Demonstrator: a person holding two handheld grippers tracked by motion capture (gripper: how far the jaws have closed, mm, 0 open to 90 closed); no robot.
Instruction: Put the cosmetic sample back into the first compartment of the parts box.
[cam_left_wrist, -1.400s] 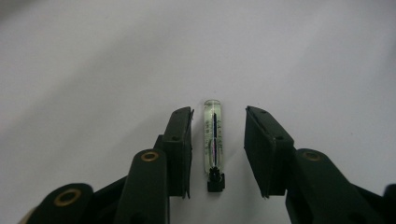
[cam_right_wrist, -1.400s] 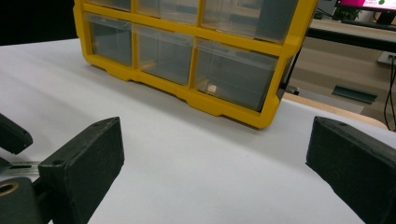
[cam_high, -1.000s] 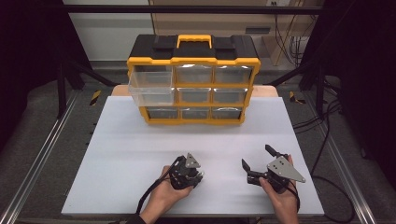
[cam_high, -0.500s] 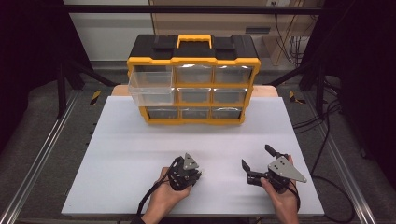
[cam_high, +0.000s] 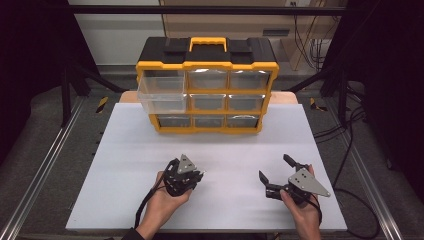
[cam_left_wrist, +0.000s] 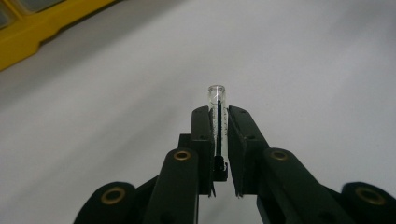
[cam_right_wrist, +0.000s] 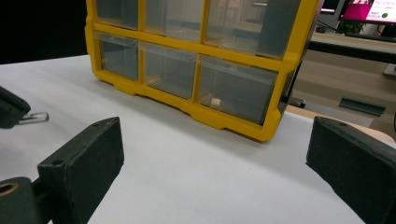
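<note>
- The left tool (cam_high: 198, 175) is clenched on a small clear tube (cam_left_wrist: 218, 119); in the left gripper view its two black jaws press the tube's sides, and the tube's open round end sticks out just past the jaw tips
- A thin dark line runs down the inside of the tube between the jaws; what it is cannot be told
- The left tool sits low over the white bench (cam_high: 220, 145), held in the person's left hand (cam_high: 162, 200); a yellow storage box (cam_high: 207, 90) stands well ahead of it, at the bench's far edge
- The right tool (cam_high: 276, 169) is released, its jaws spread wide with nothing between them; it is held in the right hand (cam_high: 302, 210), beside the left tool and well apart from it
- In the right gripper view the box's bottom row of clear drawers (cam_right_wrist: 236, 88) lies ahead between the spread jaws; a small pale object (cam_right_wrist: 215, 101) lies inside one drawer
- The box's upper left drawer (cam_high: 162, 92) stands pulled out toward the tools; the other drawers sit flush
</note>
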